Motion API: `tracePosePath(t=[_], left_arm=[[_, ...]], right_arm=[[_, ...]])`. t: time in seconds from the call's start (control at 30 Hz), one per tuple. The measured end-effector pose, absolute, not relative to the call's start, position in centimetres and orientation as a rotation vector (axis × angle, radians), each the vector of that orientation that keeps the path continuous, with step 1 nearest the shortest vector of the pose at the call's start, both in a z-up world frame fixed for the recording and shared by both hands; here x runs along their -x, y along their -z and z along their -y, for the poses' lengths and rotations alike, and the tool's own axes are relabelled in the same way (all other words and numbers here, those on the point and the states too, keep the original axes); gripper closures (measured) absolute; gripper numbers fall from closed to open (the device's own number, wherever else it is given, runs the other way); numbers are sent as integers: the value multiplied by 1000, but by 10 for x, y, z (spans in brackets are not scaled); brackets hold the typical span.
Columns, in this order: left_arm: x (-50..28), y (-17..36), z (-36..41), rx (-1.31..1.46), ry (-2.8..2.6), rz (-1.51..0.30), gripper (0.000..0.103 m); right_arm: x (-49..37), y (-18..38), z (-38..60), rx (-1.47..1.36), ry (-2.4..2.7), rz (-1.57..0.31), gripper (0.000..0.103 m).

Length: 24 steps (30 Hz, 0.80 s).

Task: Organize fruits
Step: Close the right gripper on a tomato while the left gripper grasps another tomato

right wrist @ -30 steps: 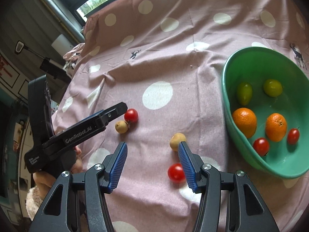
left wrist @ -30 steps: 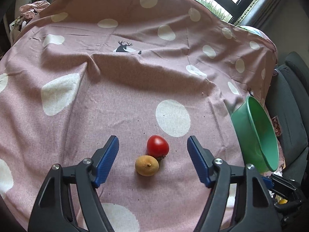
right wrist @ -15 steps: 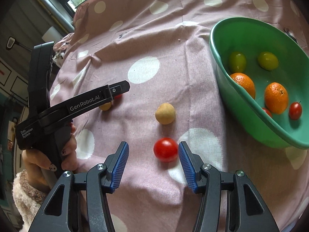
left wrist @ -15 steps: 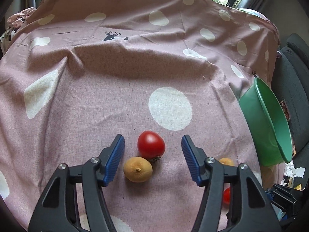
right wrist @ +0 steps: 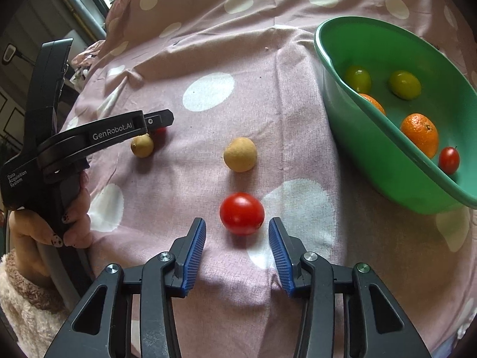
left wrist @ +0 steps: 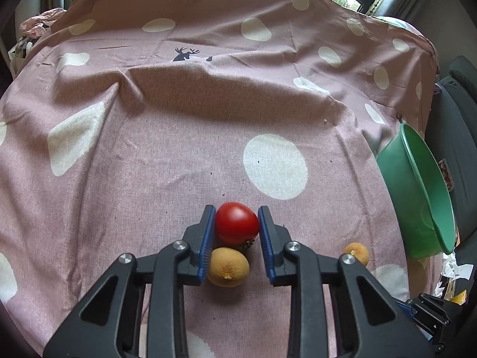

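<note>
left tool [left wrist: 237, 223] clamps a red tomato [left wrist: 236, 223]; right tool [right wrist: 237, 235] gapes around another tomato [right wrist: 241, 213].

We look along the left gripper [left wrist: 237, 219] from low and close over the pink polka-dot cloth [left wrist: 149, 155], facing the window. From the right gripper [right wrist: 237, 232] we look down more steeply, leftward. Both views share the green basin [left wrist: 417, 191] and the tan fruit [left wrist: 356, 252].
</note>
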<state>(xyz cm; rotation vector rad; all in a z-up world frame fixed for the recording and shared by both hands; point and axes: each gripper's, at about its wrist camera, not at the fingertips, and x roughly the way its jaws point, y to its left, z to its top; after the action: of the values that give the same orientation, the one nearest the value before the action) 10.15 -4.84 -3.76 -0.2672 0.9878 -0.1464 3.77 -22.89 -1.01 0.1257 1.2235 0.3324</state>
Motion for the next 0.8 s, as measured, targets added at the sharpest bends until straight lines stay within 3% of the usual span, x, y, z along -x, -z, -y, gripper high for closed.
tracePosePath(t=[0.17, 0.53, 0.67, 0.8], left_arm=[[-79, 20, 35, 321, 135, -938, 75], [-54, -8, 7, 400, 118, -872, 75], [-52, -10, 0, 402, 99, -868, 75], [-51, -10, -5, 413, 94, -874, 75]], right_arm=[[-37, 11, 226, -97, -321, -1212, 73], [-44, 4, 210, -111, -384, -1199, 76], [-59, -3, 191, -84, -428, -1200, 84], [-81, -3, 169, -22, -460, -1231, 84]])
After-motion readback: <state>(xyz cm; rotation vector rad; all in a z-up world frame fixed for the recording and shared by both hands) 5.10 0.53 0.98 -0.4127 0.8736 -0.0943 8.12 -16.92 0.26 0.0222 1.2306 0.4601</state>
